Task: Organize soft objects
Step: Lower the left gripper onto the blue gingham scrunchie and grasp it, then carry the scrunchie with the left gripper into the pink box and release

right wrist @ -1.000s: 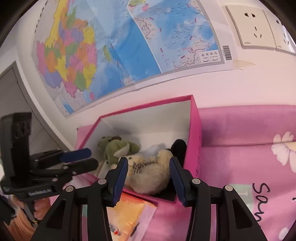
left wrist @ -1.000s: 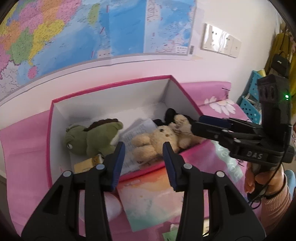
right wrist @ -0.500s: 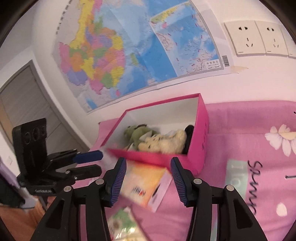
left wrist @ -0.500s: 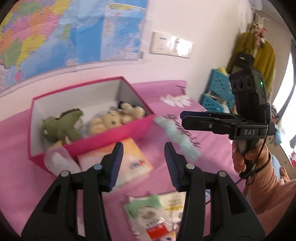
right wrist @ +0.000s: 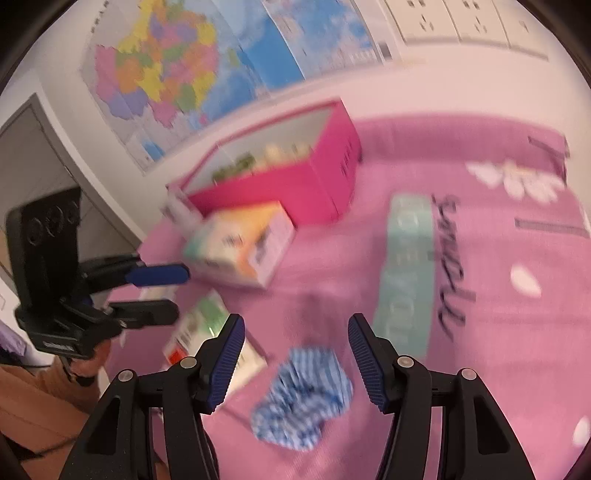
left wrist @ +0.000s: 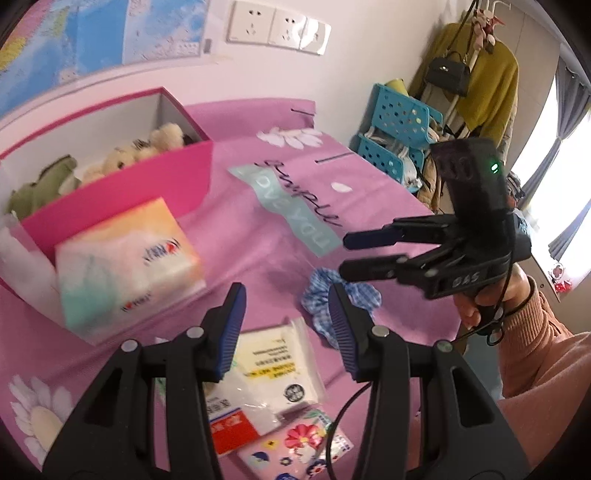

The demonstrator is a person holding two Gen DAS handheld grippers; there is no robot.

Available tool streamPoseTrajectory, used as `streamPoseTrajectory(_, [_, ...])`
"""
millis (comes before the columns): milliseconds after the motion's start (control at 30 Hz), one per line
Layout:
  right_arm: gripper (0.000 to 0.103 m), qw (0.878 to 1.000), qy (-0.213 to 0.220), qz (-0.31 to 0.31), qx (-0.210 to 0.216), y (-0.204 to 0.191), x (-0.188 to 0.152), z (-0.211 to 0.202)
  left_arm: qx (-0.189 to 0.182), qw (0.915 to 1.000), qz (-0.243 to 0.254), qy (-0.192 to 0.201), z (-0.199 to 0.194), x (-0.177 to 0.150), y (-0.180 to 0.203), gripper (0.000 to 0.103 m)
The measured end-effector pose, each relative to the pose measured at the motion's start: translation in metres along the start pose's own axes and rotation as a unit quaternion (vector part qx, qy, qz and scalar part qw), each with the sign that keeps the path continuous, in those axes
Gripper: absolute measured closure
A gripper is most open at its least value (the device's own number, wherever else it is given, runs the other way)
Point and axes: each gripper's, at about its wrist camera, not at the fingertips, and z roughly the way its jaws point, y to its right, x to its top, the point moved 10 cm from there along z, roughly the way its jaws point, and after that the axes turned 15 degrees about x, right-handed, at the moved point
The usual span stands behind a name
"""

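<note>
Now farther from pink box (left wrist: pixel 147 177), above scrunchie (right wrist: pixel 303 398)

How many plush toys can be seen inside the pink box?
2: a green plush at the pink box's left end, a beige teddy bear right of it. More may be hidden.

White wall w/ colourful map (right wrist: pixel 192 70) taped up, row of white sockets (left wrist: pixel 277 27) to its right. Grey door (right wrist: pixel 40 155) at far left in right wrist view. Pink bedsheet (left wrist: pixel 258 206) w/ daisy prints and black script lettering. Beyond bed edge: stacked blue perforated baskets (left wrist: pixel 402 129), coat rack w/ mustard sweater (left wrist: pixel 487 77) and black handbag (left wrist: pixel 447 72). Bright daylight thru window (left wrist: pixel 565 177), grey curtains (left wrist: pixel 569 99).
</note>
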Motion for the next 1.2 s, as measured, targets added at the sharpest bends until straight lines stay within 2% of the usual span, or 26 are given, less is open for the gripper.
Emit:
streamPoseTrajectory(167, [0.043,0.999,-0.026,0.023,-0.009,0.015,-0.027,0.014,-0.007,0.9999,0.003,-0.014,0.005,-0.01,0.009,0.055])
streamPoseTrajectory(400, [0.044,0.999,-0.04,0.02,-0.02,0.019,-0.039,0.027,-0.019,0.9993,0.001,-0.034,0.014,-0.021,0.016,0.055])
streamPoseTrajectory(467, [0.051,0.999,-0.038,0.008,-0.026,0.017,-0.038,0.029,-0.02,0.9991,0.0,-0.037,0.016,-0.022,0.018,0.055])
streamPoseTrajectory(533, [0.076,0.999,-0.041,0.002,-0.035,0.019,-0.035,0.03,-0.022,0.999,-0.001,-0.04,0.018,-0.023,0.02,0.055])
streamPoseTrajectory(700, [0.086,0.999,-0.045,-0.007,-0.025,0.013,-0.037,0.033,-0.038,0.998,-0.005,-0.05,0.022,-0.026,0.024,0.055])
streamPoseTrajectory(900, [0.088,1.0,-0.014,-0.024,-0.006,-0.008,-0.021,0.021,-0.067,0.9964,-0.016,-0.05,0.02,-0.025,0.027,0.054])
streamPoseTrajectory(1000, [0.088,0.999,0.001,-0.042,0.006,-0.022,-0.006,0.016,-0.066,0.9968,-0.023,-0.039,0.015,-0.017,0.021,0.046])
streamPoseTrajectory(1200, [0.088,0.996,0.032,-0.072,0.035,-0.049,0.028,0.012,-0.061,0.9975,-0.034,-0.013,0.003,0.002,0.007,0.046])
